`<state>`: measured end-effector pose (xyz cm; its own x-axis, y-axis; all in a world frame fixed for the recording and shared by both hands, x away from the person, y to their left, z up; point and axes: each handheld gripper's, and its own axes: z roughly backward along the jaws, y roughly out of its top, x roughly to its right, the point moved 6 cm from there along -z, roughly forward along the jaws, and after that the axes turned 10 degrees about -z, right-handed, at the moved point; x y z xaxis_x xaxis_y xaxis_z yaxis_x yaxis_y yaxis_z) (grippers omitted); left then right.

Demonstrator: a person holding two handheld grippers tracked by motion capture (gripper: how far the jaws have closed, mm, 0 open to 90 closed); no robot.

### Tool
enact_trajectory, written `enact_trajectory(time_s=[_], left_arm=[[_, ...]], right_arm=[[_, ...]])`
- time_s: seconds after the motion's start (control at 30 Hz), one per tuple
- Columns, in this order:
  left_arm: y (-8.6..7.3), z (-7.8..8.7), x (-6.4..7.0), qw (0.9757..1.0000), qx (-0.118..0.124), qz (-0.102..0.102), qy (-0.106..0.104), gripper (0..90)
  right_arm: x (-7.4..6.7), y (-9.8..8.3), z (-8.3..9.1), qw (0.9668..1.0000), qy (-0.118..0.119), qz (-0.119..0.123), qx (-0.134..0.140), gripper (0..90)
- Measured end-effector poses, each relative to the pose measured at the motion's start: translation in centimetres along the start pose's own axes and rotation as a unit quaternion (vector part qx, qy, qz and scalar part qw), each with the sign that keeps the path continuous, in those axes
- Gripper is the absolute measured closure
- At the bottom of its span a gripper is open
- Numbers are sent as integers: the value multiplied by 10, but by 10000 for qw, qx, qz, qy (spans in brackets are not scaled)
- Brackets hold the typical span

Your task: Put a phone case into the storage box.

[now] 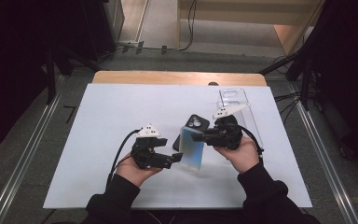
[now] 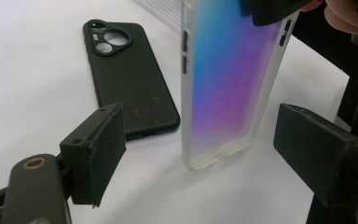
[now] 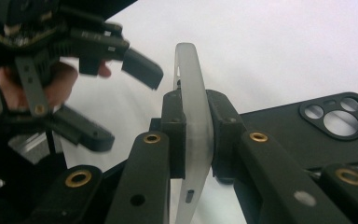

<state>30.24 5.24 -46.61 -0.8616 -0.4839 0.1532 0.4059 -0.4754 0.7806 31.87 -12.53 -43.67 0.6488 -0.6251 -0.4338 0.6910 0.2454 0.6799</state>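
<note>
High view: the right tool pinches a translucent iridescent phone case by its upper end, holding it on end above the white desk, long axis near vertical. Just left of it, the left tool gapes wide and grips nothing, the case's lower end lying straight ahead between its pads. A matte black phone case lies flat behind.

No words, brands, numbers or signs can be read on the iridescent phone case, the black phone case or the bench.
</note>
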Motion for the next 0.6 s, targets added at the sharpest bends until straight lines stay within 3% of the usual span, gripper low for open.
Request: enact_trajectory(time_s=[0.1,0.17,0.33,0.47,0.6], left_arm=[[3,4,-2,9999,5,-13,-115,201],[3,5,-3,9995,-51,-26,-309,202],[2,5,-2,9978,-251,-356,-494,221],[6,9,-5,9977,-173,-393,-530,239],[11,13,-6,9970,-30,-531,-557,280]], right_arm=[[-1,-1,2,9996,79,281,-51,767],[-2,-2,3,9989,153,435,-109,767],[-2,-4,7,9971,313,662,-226,767],[-2,-4,9,9949,526,817,-267,767],[-2,-5,9,9911,636,1147,-230,766]])
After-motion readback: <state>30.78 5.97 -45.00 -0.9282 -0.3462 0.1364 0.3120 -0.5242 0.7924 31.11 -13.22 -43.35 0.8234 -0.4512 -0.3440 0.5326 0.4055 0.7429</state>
